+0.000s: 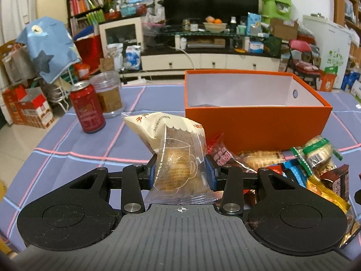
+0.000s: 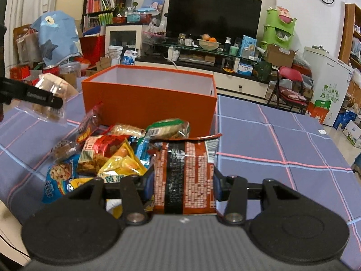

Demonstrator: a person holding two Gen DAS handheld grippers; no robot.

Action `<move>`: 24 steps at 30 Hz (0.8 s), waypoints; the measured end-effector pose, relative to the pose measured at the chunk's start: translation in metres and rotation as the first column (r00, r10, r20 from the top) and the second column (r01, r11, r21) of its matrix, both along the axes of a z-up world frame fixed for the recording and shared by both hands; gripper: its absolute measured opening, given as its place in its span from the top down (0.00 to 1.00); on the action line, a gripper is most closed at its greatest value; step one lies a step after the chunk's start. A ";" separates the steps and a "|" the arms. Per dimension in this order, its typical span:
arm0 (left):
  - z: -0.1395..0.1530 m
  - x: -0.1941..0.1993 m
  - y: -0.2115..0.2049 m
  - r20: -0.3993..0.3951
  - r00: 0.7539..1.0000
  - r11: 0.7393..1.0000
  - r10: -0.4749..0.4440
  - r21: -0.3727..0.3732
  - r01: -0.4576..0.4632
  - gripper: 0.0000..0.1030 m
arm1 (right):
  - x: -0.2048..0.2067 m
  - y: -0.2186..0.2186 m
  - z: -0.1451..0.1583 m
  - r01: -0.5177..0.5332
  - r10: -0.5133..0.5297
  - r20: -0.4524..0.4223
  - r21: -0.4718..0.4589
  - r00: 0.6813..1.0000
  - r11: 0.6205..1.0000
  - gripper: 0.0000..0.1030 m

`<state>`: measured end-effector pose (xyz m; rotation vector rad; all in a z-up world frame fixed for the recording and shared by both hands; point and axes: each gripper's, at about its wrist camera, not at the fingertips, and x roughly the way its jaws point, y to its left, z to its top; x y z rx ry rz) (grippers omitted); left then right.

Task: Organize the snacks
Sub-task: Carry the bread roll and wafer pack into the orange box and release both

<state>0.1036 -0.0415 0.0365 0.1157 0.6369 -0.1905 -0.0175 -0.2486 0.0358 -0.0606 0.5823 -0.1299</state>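
Observation:
My left gripper (image 1: 181, 171) is shut on a clear bread packet (image 1: 178, 167) with a cup drawing, held above the table in front of the open orange box (image 1: 255, 122). The packet and the left gripper also show at the left of the right wrist view (image 2: 45, 99). My right gripper (image 2: 182, 180) is shut on a brown-and-red snack packet (image 2: 183, 171), held above the snack pile (image 2: 108, 155). The pile of several wrapped snacks lies against the near wall of the orange box (image 2: 146, 99). A white bun packet (image 1: 146, 126) lies behind the bread packet.
A red drink can (image 1: 86, 108) and a clear plastic jar (image 1: 108, 94) stand at the table's far left. The blue checked tablecloth (image 2: 282, 140) covers the table. A TV stand, shelves and a red folding chair (image 2: 288, 83) stand beyond the table.

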 end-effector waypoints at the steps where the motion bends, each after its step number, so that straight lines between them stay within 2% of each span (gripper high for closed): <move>1: 0.000 0.000 0.000 0.001 1.000 1.000 0.001 0.002 -0.001 0.93 | 0.000 0.000 0.000 -0.001 0.001 -0.001 -0.001 1.000 1.000 0.54; 24: -0.005 0.002 0.002 0.007 1.000 1.000 0.007 0.029 -0.007 0.93 | 0.004 0.000 -0.004 -0.004 0.004 -0.015 -0.001 1.000 1.000 0.54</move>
